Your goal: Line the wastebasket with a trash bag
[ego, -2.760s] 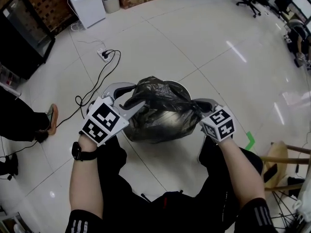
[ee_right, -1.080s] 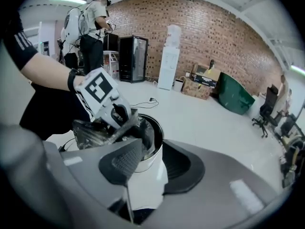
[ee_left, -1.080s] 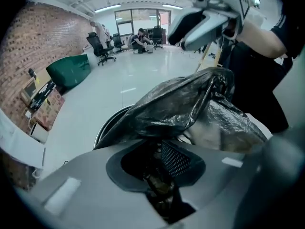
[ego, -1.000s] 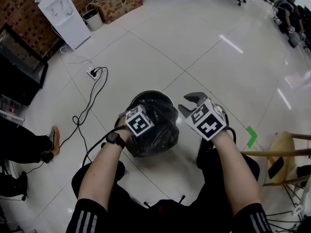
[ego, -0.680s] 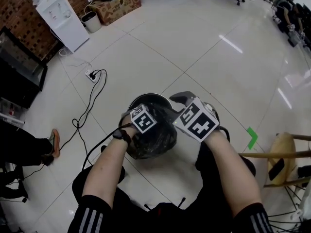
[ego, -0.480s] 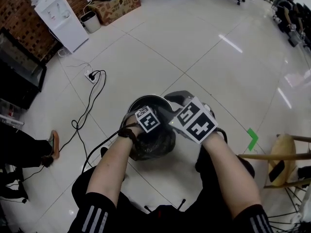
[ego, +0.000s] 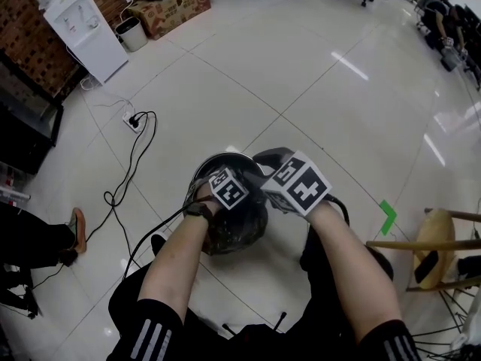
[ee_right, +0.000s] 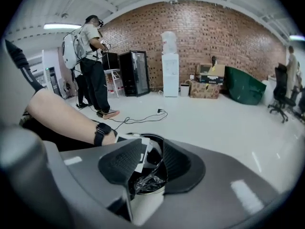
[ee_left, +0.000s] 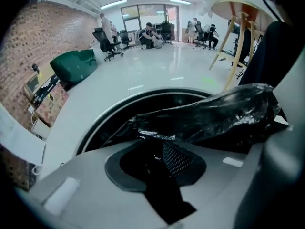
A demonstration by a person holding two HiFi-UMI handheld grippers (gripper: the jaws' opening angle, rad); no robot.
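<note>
A round wastebasket [ego: 218, 159] stands on the white floor between my knees, with a black trash bag [ego: 237, 230] stuffed in it and draped over its near side. My left gripper [ee_left: 159, 163] points steeply down into the mouth, shut on a fold of the black film; in the head view only its marker cube [ego: 228, 189] shows. My right gripper [ego: 267, 159] hovers at the right rim, jaws apart. In the right gripper view, crinkled bag film [ee_right: 145, 181] and the basket's pale wall [ee_right: 143, 209] show through the gap between its pads.
A power strip with a black cable [ego: 135, 120] lies on the floor to the left. A water dispenser [ego: 75, 28], a small bin [ego: 129, 32] and a cardboard box [ego: 169, 6] stand at the brick wall. A wooden stool [ego: 436, 239] is at the right. A person [ee_right: 93, 61] stands nearby.
The bag, earlier held up over the basket by both grippers, now sits inside. My left gripper has sunk into the mouth; my right gripper has swung left to the rim.
</note>
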